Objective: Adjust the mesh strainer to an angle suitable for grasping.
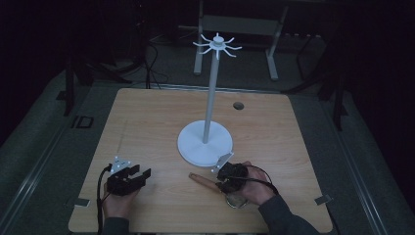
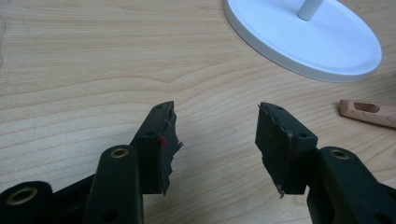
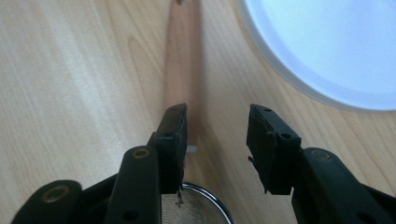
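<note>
While the left claw (image 1: 139, 175) rested low on the wooden table (image 1: 147, 117) with its jaws spread and nothing between them, we saw, in its own view, bare wood grain ahead of its pads (image 2: 164, 144), the white stand's round base (image 2: 303, 39) ahead and to its right, and the tip of a wooden handle (image 2: 369, 112) farther right, well apart from it. Ahead of both claws rose the stand's pole (image 1: 210, 95), topped by a ring of hooks (image 1: 217, 46).

To the right, the right claw (image 3: 217, 135) hovered just over the handle (image 3: 182, 65) of a small strainer, its jaws likewise parted and holding nothing. Its left pad (image 3: 175, 135) overlapped the near end of the handle, so the handle lay off-centre in the gap rather than between the jaws. We judged the chief risk to be a one-sided closure: the left pad could land on top of the round handle and roll or skid it across the smooth table towards the base, just ahead and to the right of the claw. A grip this near the bowl could also let the long handle droop when lifted.

As for containers, the strainer's metal bowl (image 3: 201, 205) lay directly beneath the right claw; only part of its rim and mesh was visible, and we could not tell whether it held anything.
</note>
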Tool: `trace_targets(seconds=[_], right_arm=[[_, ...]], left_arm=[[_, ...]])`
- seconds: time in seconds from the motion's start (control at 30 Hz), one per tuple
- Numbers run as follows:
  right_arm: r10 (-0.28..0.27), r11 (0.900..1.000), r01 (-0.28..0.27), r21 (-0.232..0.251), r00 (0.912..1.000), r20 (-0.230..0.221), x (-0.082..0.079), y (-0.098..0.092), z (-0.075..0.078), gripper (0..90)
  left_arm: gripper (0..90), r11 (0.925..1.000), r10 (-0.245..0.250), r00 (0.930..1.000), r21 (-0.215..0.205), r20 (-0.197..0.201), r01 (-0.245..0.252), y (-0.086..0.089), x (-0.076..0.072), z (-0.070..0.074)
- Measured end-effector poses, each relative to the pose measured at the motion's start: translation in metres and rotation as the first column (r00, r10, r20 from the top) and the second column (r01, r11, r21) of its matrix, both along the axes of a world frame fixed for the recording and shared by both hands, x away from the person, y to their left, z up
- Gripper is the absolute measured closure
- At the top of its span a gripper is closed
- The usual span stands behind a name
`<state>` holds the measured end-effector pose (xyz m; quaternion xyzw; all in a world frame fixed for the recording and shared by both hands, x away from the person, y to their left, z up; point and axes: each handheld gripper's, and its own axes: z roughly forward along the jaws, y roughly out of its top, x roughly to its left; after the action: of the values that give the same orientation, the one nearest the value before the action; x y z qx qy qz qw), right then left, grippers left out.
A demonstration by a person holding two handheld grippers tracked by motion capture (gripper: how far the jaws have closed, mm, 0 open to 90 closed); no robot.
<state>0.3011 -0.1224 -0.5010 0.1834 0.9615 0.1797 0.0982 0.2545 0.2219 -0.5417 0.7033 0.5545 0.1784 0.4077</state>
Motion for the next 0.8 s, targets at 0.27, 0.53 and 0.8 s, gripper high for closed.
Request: trace_targets(seconds=[0.27,0.53,0.8], right_arm=[[0.031,0.999,-0.032,-0.033,0.9987,-0.041,-0.001,0.012,-0.007,58.3],[0.03,0.997,-0.038,-0.07,0.9937,-0.108,0.003,0.018,-0.016,64.3],[0.011,0.995,-0.026,-0.097,0.9888,-0.149,0.005,0.017,-0.022,65.5]], left_arm=[[48.1,1.0,0.005,1.0,0.001,-0.004,-0.005,0.0,0.0,0.0],[48.3,1.0,0.009,0.9999,0.002,-0.006,-0.009,0.001,0.0,0.0],[48.4,0.9999,0.009,0.9999,0.005,-0.009,-0.009,0.0,0.0,-0.001]])
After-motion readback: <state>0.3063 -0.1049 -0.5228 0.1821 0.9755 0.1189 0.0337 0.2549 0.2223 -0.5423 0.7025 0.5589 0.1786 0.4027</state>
